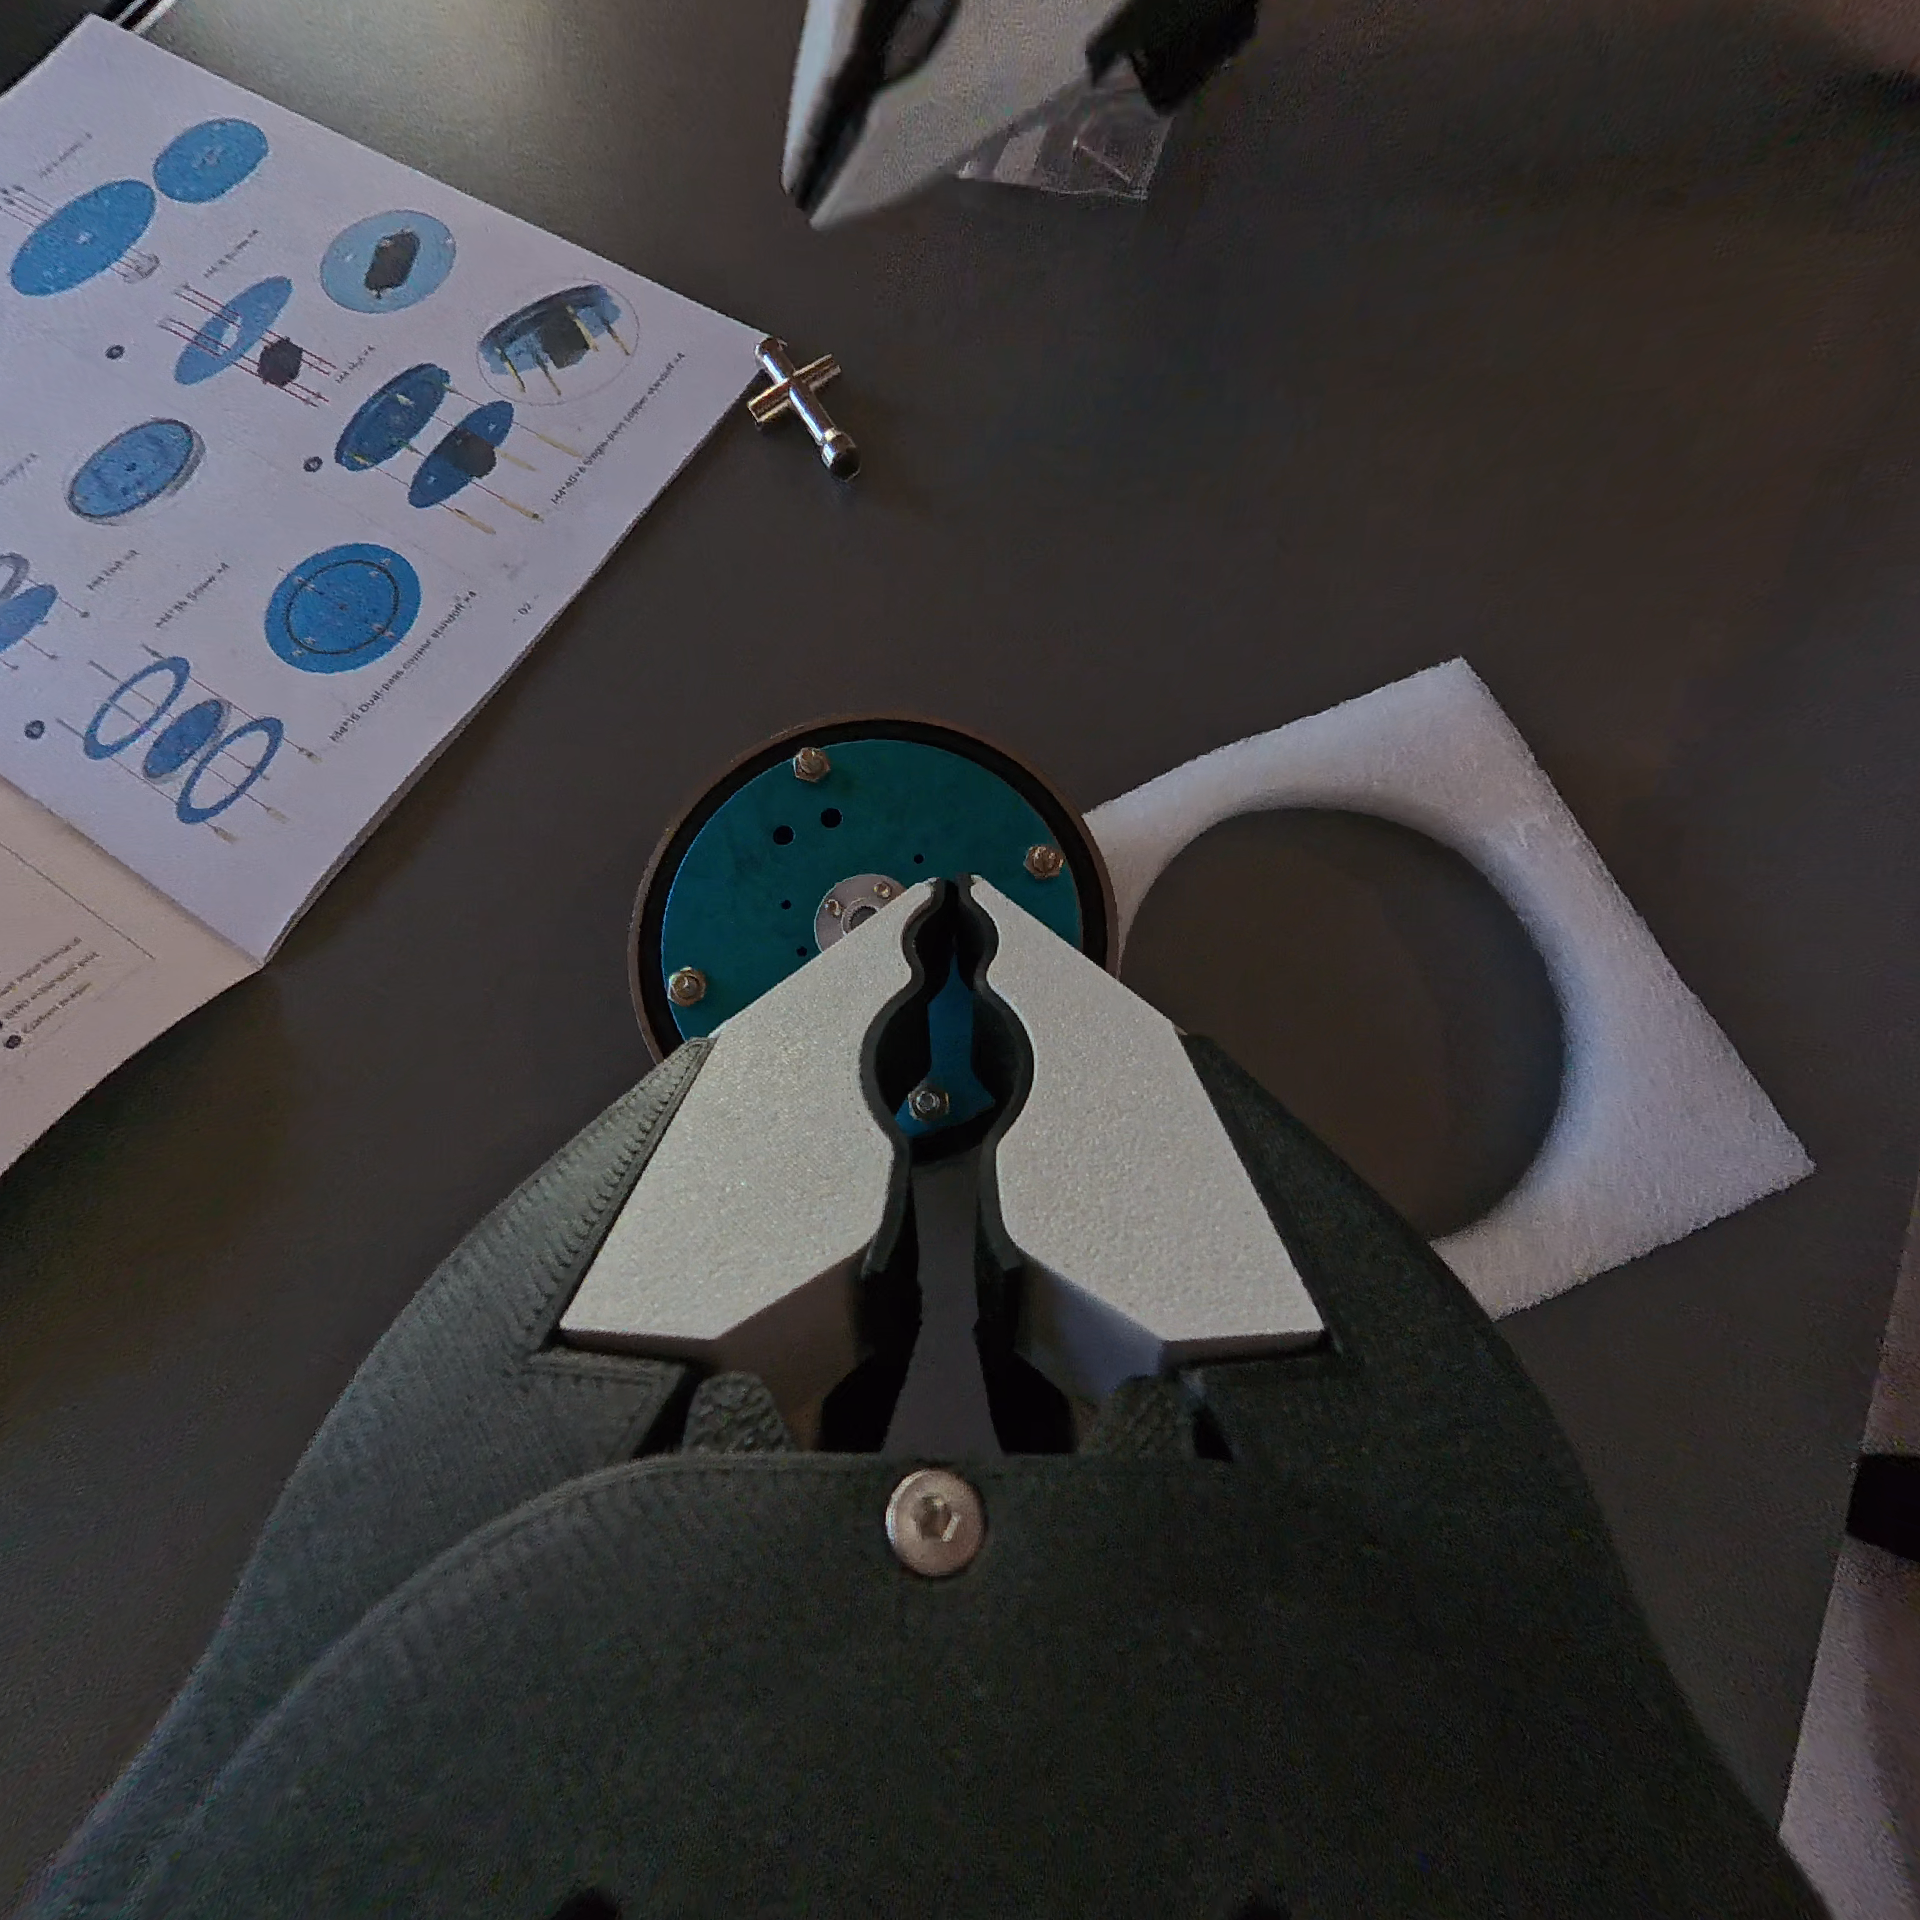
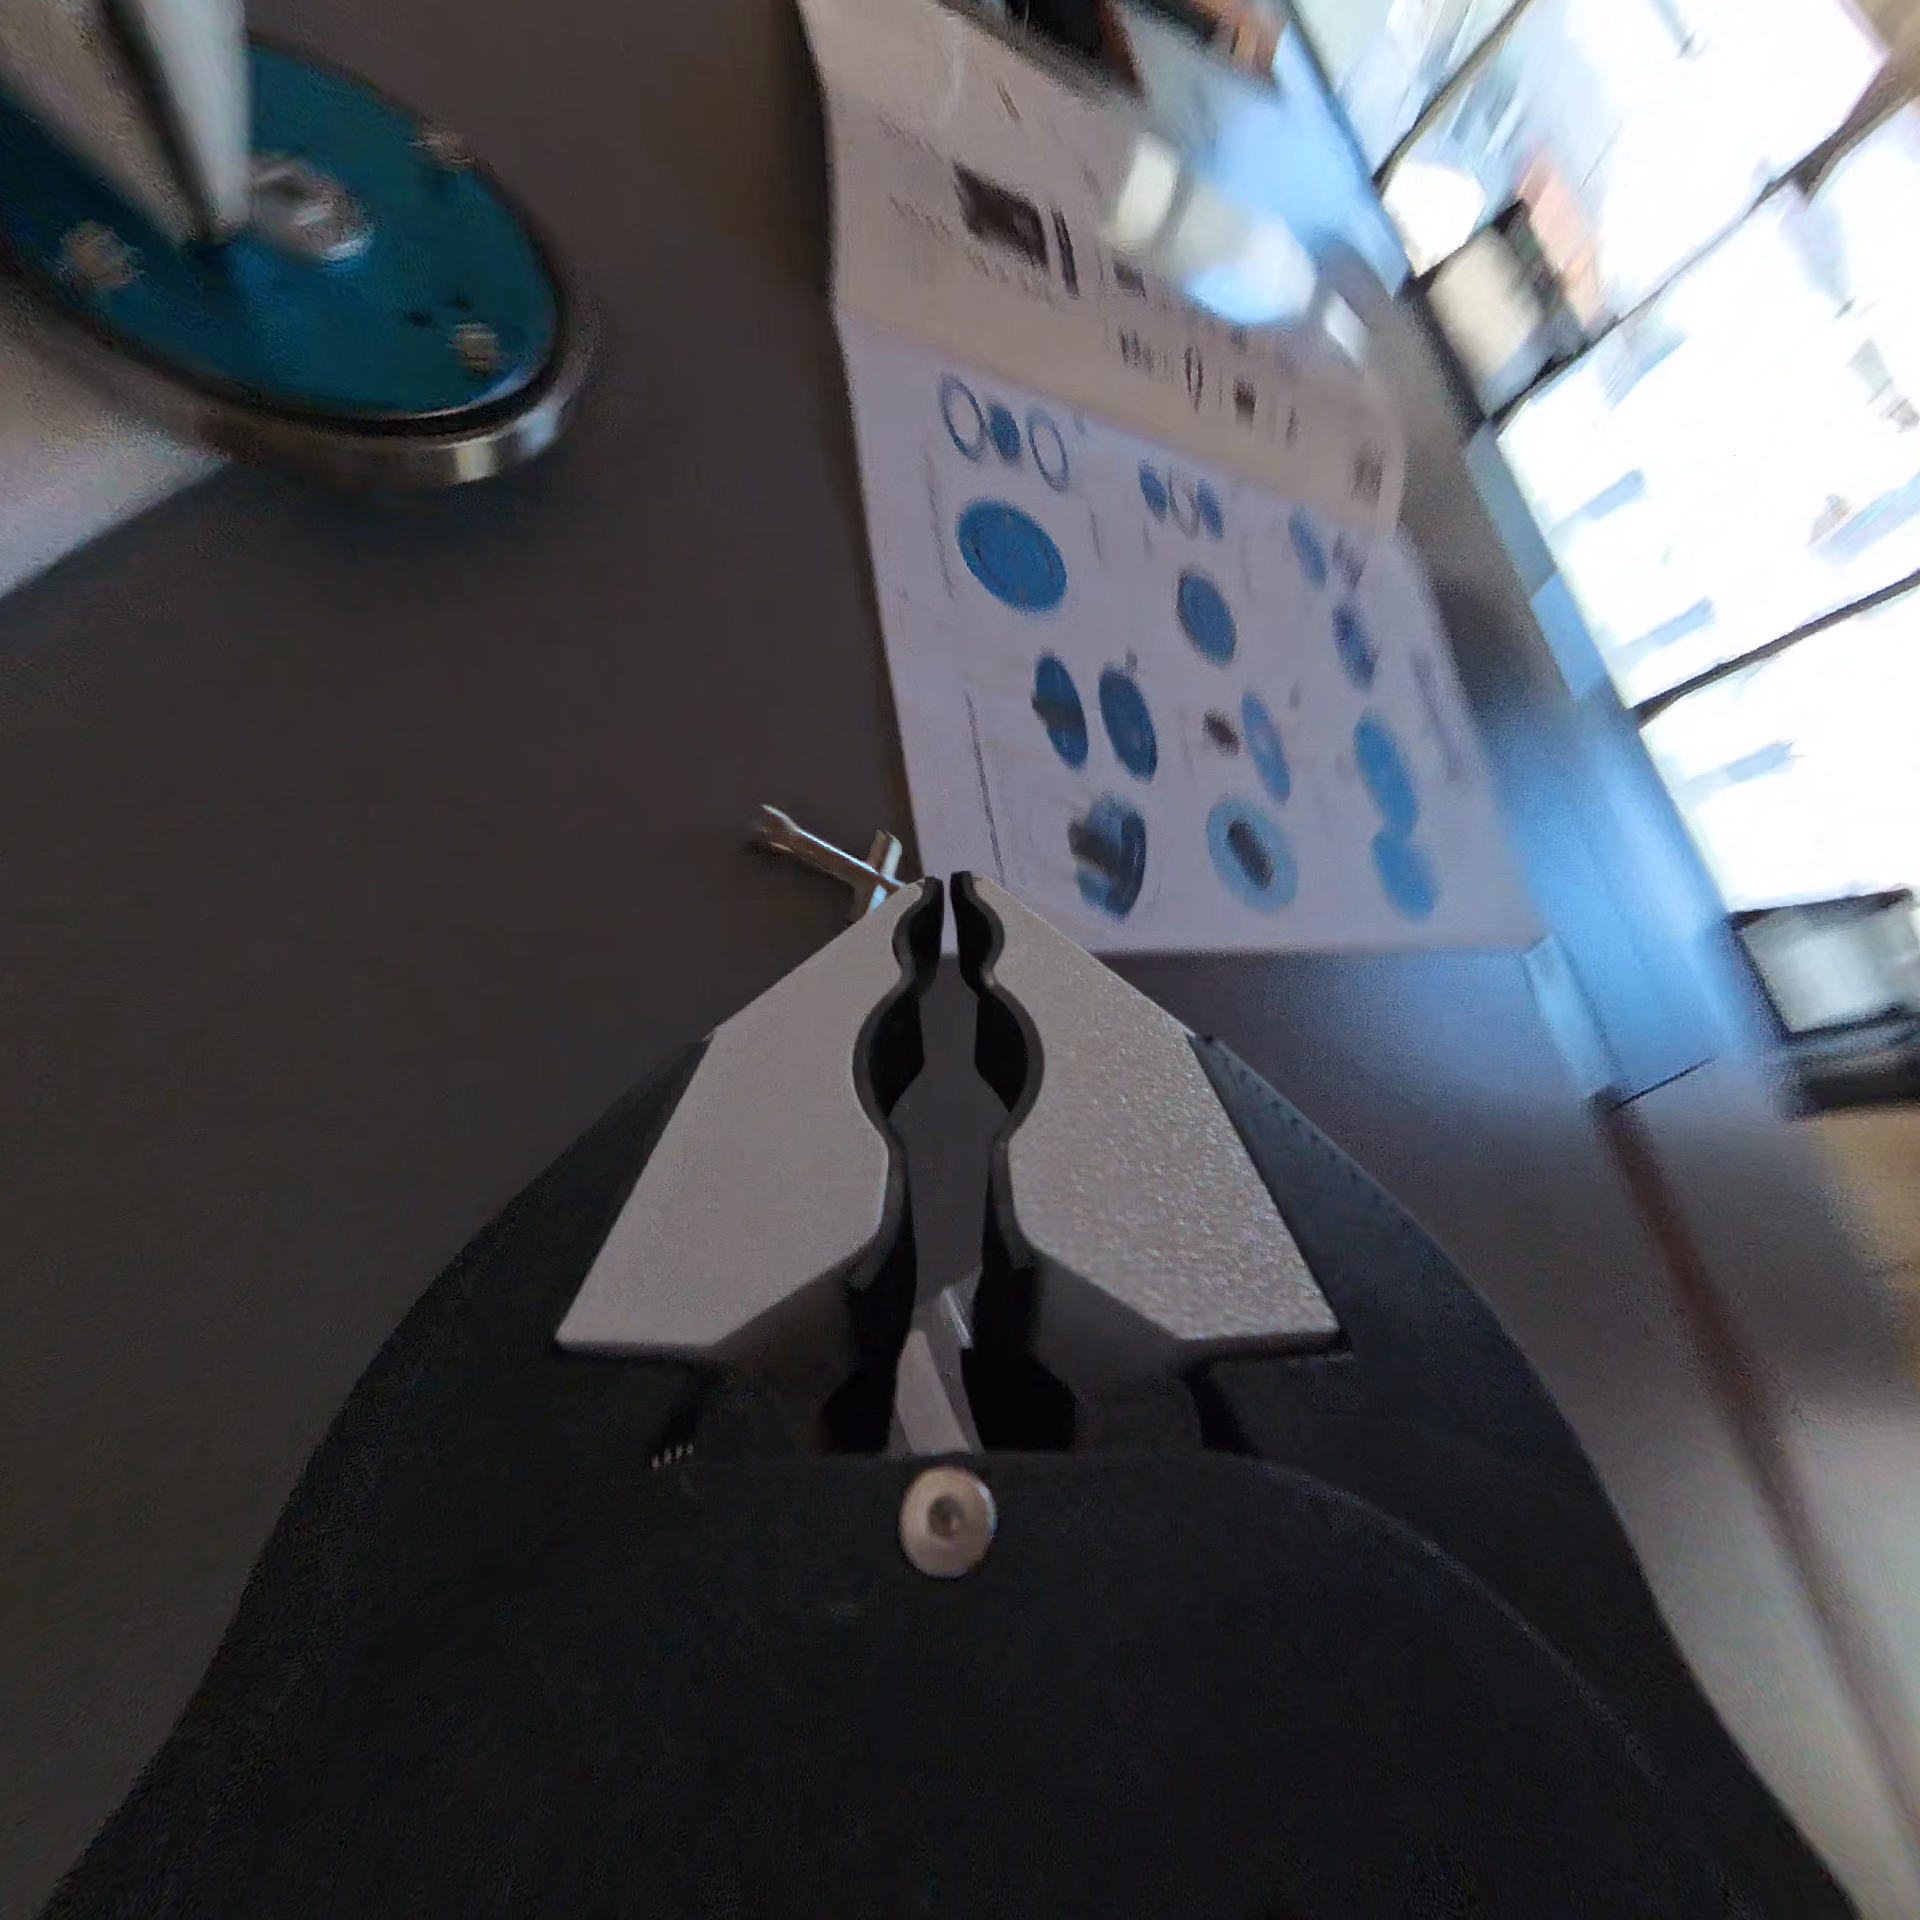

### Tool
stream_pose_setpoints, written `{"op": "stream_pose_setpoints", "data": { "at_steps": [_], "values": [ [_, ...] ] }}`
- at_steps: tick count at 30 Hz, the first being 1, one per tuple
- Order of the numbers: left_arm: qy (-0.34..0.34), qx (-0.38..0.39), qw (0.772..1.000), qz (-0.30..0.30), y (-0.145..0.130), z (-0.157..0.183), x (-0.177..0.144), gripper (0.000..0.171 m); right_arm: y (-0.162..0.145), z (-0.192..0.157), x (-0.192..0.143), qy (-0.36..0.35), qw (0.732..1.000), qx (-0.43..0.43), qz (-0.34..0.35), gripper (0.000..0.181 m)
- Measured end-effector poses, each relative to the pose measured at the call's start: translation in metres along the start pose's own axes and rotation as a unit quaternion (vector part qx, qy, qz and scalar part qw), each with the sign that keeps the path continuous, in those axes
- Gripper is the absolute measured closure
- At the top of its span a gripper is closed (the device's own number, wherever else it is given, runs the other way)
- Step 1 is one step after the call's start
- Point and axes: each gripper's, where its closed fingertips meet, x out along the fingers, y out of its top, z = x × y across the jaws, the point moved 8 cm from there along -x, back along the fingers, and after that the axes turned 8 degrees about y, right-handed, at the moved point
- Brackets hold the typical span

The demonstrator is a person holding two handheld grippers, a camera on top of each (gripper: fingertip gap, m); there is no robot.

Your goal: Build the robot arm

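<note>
Left gripper (image 1: 954, 883) closed over blue disc (image 1: 769, 914), foam (image 1: 1621, 1039) beside; right gripper (image 2: 948, 883) closed near cross wrench (image 2: 831, 854), booklet (image 2: 1143, 665)

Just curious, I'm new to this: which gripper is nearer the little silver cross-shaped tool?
Right. The right gripper has its tips just beside the cross-shaped tool; the left gripper sits over the blue disc, well away from it.

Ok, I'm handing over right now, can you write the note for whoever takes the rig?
Left tool: shut, empty, tips over the hub of the blue disc.
Right tool: shut, tips beside the cross-shaped metal key.
Disc lies flat on the dark table, four nuts on it, beside the white foam frame.
Open booklet lies next to the key.
</note>
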Motion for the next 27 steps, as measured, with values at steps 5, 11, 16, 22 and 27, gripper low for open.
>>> {"op": "stream_pose_setpoints", "data": {
  "at_steps": [5, 11, 16, 22, 27],
  "values": [
    [-0.002, -0.009, 1.0, 0.008, -0.001, -0.001, 0.0, 0.171, -0.009, 0.035, 0.014, 0.18, 0.935, 0.303, -0.034, 0.151],
    [0.004, -0.007, 1.0, 0.007, -0.001, 0.0, 0.0, 0.171, 0.008, 0.029, 0.029, 0.217, 0.934, 0.241, -0.153, 0.148],
    [0.012, 0.001, 1.0, 0.006, 0.0, 0.002, 0.0, 0.171, 0.007, 0.02, 0.039, 0.205, 0.933, 0.211, -0.206, 0.163],
    [0.003, -0.004, 1.0, 0.007, -0.001, 0.0, 0.001, 0.171, 0.01, 0.02, 0.041, 0.188, 0.95, 0.137, -0.209, 0.151],
    [0.006, 0.001, 1.0, 0.009, -0.001, 0.001, 0.001, 0.171, 0.015, 0.024, 0.051, 0.233, 0.947, 0.114, -0.191, 0.147]
  ]
}}
